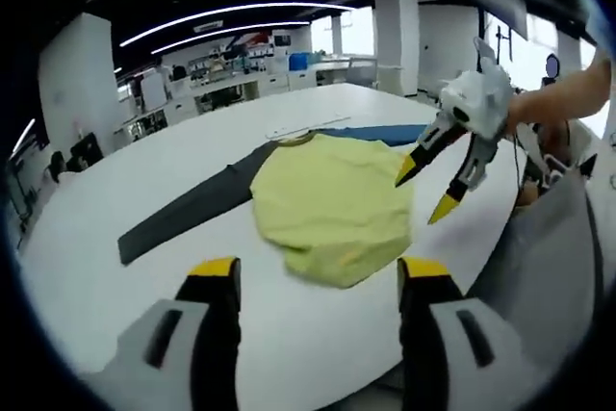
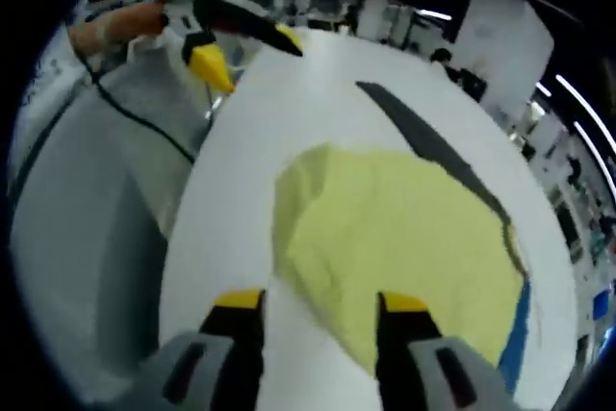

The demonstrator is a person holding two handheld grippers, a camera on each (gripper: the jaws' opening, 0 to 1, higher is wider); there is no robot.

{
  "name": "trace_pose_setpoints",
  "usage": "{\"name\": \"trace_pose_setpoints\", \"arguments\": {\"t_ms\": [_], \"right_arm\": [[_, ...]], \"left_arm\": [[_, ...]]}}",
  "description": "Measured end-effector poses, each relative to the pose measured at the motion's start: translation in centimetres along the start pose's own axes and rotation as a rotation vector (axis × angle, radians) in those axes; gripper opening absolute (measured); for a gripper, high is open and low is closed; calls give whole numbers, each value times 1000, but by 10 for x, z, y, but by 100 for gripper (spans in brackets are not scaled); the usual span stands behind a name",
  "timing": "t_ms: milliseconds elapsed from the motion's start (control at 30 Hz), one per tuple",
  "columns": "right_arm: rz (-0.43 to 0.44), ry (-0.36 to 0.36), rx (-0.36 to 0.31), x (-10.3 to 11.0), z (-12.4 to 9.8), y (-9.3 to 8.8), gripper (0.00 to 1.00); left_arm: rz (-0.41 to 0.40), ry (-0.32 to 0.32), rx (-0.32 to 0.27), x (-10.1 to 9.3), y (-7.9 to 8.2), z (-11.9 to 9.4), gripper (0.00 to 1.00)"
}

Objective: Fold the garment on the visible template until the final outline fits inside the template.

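Observation:
A yellow garment [image 1: 327, 204] lies crumpled and partly folded on the white table [image 1: 144, 175]. Under it lies the template, whose dark strip [image 1: 192, 204] sticks out to the left and whose blue part [image 1: 385, 132] shows at the far side. My left gripper [image 1: 319, 271] stands open just short of the garment's near edge. My right gripper [image 1: 423, 196] hovers open over the garment's right edge. In the right gripper view the garment [image 2: 404, 238] lies ahead of my open right gripper [image 2: 320, 303], beside the dark strip [image 2: 423, 141] and the blue part [image 2: 520, 324]. The left gripper [image 2: 245, 53] hangs open at the far end.
The person's grey clothing [image 2: 87, 190] runs along the table's edge, and a hand [image 2: 115, 26] holds the left gripper. The white table [image 2: 289, 113] stretches past the garment. Desks and shelves [image 1: 231, 69] stand in the room behind.

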State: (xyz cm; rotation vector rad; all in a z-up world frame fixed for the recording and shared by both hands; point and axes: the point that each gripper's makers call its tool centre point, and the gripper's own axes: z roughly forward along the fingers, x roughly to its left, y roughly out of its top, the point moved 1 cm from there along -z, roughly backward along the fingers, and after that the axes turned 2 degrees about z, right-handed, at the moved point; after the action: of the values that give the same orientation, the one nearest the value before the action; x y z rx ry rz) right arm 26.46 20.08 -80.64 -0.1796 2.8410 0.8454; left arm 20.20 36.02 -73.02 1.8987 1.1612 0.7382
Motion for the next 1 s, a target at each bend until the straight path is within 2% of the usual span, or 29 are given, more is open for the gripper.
{"name": "trace_pose_setpoints", "arguments": {"t_ms": [133,400,500,667,900,933,1000], "right_arm": [[-121,13,55,3,14,-2,33],[-240,-12,121,-1,20,-16,13],[-238,-11,122,-5,19,-17,0],[-181,10,101,-8,15,-15,0],[-89,83,72,-31,-5,8,0],[-63,115,70,-35,-8,12,0],[-42,133,67,-49,-13,19,0]], "left_arm": [[-7,8,1,-4,-2,-4,62],[-15,24,-10,-3,0,-6,61],[-28,27,-17,-3,1,-5,61],[-23,26,-8,-5,0,-5,61],[-39,19,-10,-4,-1,-4,61],[-41,18,-9,-4,-2,-4,61],[-46,15,-5,-2,-5,-3,60]]}}
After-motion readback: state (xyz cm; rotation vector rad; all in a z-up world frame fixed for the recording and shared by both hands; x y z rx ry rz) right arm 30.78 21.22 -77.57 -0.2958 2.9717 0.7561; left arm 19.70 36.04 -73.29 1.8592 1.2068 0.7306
